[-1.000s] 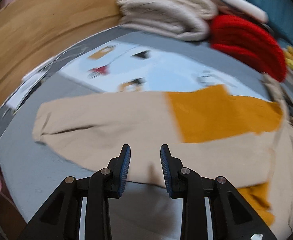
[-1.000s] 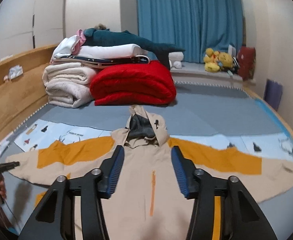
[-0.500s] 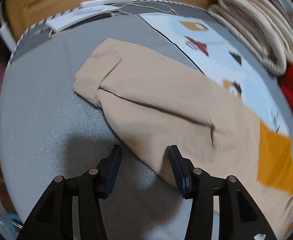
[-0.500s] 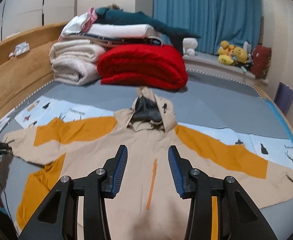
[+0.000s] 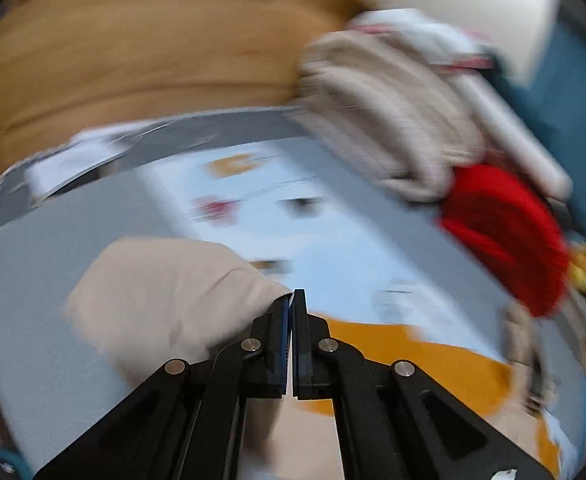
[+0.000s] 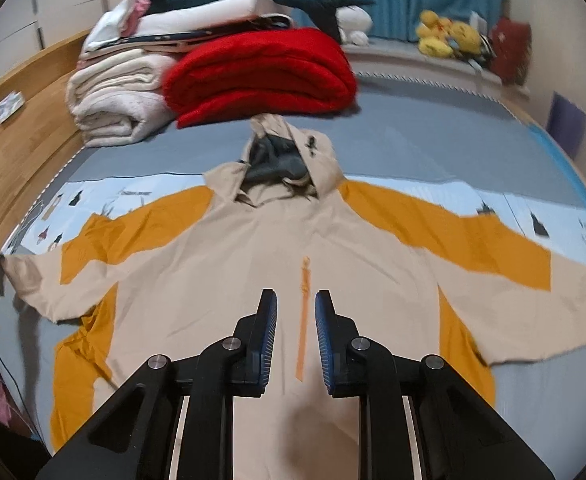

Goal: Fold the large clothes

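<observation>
Item 1: beige hooded jacket with mustard-orange panels [image 6: 229, 280], lay face-up, spread flat on grey bed cover [image 6: 433, 140], both sleeves out to the sides, hood [image 6: 289, 152] toward the bedding stack. Orange front zip [image 6: 303, 320] ran down centre. Hem cut off by the right wrist view's bottom edge and by tong arms.

Item 2: left gripper [image 5: 291, 334], jaws pressed together on the beige sleeve cuff [image 5: 165, 300], cloth bunched beside the tips. Left wrist view heavily motion-blurred; exact amt of fabric pinched hard to make out. In the right wrist view this tool showed only as a dark blur at frame's left edge, at the sleeve end.

Item 3: right gripper [image 6: 296, 340], jaws parted w/ a moderate gap, holding nothing, above jacket chest, zip visible between the blue pads [image 6: 268, 340].

Item 4: folded red blanket [image 6: 261, 76] and cream blanket stack [image 6: 121, 100], beyond hood, side by side. Yellow plush toys [image 6: 445, 36] far back, small, details unclear.
</observation>
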Motion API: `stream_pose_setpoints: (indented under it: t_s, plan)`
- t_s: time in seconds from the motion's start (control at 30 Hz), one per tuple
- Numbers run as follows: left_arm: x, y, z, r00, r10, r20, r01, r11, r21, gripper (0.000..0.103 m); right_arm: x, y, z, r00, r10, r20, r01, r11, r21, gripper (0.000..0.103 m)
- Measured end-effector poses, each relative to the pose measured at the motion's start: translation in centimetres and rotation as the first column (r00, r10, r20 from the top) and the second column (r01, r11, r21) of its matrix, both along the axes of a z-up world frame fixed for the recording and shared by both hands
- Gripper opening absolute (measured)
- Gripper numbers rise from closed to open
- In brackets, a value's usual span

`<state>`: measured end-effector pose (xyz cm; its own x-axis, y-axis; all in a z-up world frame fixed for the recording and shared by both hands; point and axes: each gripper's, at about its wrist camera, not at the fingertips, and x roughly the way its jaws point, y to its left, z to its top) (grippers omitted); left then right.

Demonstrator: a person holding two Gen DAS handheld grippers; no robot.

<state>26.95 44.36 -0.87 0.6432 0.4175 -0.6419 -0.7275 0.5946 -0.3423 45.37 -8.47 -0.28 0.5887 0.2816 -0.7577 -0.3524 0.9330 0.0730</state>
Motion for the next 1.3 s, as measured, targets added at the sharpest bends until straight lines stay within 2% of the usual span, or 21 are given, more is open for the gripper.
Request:
stream_pose_setpoints:
  t_s: [0.07,0.17,0.2,0.23,0.27,0.3,0.37,0.4,0.43,0.5,0.6,0.67,0.7,0.77,0.83,0.97,1.13,1.3]
  plan:
    - [3.2,-5.0,2.6,0.989,-0.138,0.061,0.136,0.99,0.027,0.0,0.1,-0.6,-0.3,1.0,-0.017,-0.015,0.017,1.0,-0.005,0.021]
    - [7.4,-13.7,5.4,0.916,-0.384,0.119,0.379,0.923,0.064,0.0,-0.1,-1.4,-0.6,0.999,-0.035,-0.031,0.035,0.999,-0.006,0.022]
    - [8.5,-16.8,5.7,0.875,-0.468,0.119,0.463,0.883,0.075,0.0,-0.2,-1.6,-0.8,0.998,-0.038,-0.04,0.038,0.999,-0.005,0.022]
    - [9.6,-20.0,5.6,0.824,-0.556,0.111,0.551,0.831,0.071,0.0,-0.3,-1.6,-0.9,0.998,-0.041,-0.046,0.04,0.999,-0.005,0.022]
    - [10.5,-22.9,5.1,0.767,-0.633,0.102,0.632,0.773,0.043,0.0,-0.5,-1.8,-1.1,0.998,-0.044,-0.055,0.044,0.999,-0.002,0.022]
    - [11.2,-24.5,4.5,0.728,-0.68,0.093,0.682,0.731,0.012,0.001,-0.6,-1.9,-1.2,0.997,-0.047,-0.065,0.048,0.999,0.004,0.022]
    - [12.7,-28.3,1.9,0.596,-0.803,0.037,0.799,0.587,-0.127,0.014,-0.8,-2.0,-1.4,0.995,-0.051,-0.083,0.053,0.999,0.013,0.022]
    - [12.9,-29.2,1.1,0.57,-0.822,0.008,0.812,0.561,-0.16,0.023,-0.9,-2.0,-1.4,0.994,-0.056,-0.093,0.058,0.998,0.022,0.022]
    - [12.8,-29.6,0.4,0.567,-0.823,-0.038,0.807,0.564,-0.177,0.027,-1.0,-2.0,-1.4,0.993,-0.062,-0.101,0.066,0.997,0.035,0.022]
    - [12.4,-28.7,0.0,0.612,-0.787,-0.079,0.767,0.615,-0.183,0.028,-1.3,-2.0,-1.3,0.991,-0.075,-0.114,0.082,0.995,0.057,0.023]
    - [11.3,-25.5,0.1,0.706,-0.707,-0.041,0.681,0.693,-0.237,0.029,-2.0,-1.7,-1.2,0.988,-0.094,-0.125,0.105,0.99,0.088,0.023]
    - [10.2,-23.0,0.0,0.78,-0.623,-0.062,0.592,0.766,-0.251,0.029,-2.6,-1.3,-1.2,0.988,-0.097,-0.123,0.11,0.989,0.103,0.023]
    - [9.6,-22.3,-0.6,0.802,-0.592,-0.079,0.557,0.79,-0.257,0.029,-3.0,-1.0,-1.2,0.989,-0.094,-0.118,0.107,0.988,0.11,0.023]
    - [8.5,-20.7,-1.5,0.831,-0.549,-0.093,0.507,0.815,-0.282,0.028,-3.8,-0.4,-1.3,0.991,-0.086,-0.106,0.099,0.988,0.119,0.022]
    - [7.7,-19.6,-3.1,0.846,-0.527,-0.081,0.477,0.816,-0.326,0.028,-4.6,0.6,-1.6,0.993,-0.069,-0.097,0.081,0.989,0.125,0.021]
    - [7.8,-19.2,-6.3,0.846,-0.528,-0.078,0.458,0.793,-0.401,0.027,-5.7,2.9,-2.4,0.998,0.0,-0.055,0.006,0.995,0.095,0.021]
    - [9.9,-19.3,-9.4,0.832,-0.551,-0.058,0.453,0.736,-0.503,0.027,-6.1,5.3,-3.3,0.994,0.104,-0.029,-0.101,0.991,0.085,0.022]
    - [11.4,-19.4,-11.1,0.823,-0.566,-0.047,0.445,0.694,-0.566,0.027,-5.5,7.2,-4.2,0.986,0.168,-0.012,-0.167,0.984,0.064,0.022]
